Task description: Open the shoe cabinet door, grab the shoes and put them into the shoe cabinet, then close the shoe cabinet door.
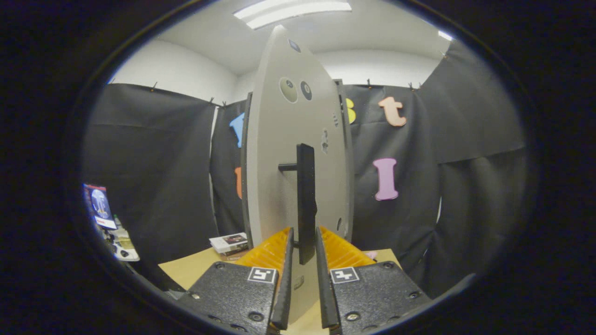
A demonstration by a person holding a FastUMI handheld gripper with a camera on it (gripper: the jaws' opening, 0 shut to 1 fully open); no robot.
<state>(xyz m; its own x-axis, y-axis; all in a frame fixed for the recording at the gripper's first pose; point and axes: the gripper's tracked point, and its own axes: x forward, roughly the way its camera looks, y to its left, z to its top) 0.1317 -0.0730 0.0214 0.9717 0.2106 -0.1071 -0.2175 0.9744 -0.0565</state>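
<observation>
The gripper [303, 242] has its two fingers closed in around the black vertical bar handle [306, 195] of the pale grey shoe cabinet door [274, 177], apparently pinching its lower end. A small stack of books [229, 244] lies beyond the fingers.

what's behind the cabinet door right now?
The door stands edge-on, its handle between the gripper fingers. Behind it: the cabinet frame edge, black booth cloth, and books on the table. The cabinet interior and any shoes are covered.
</observation>
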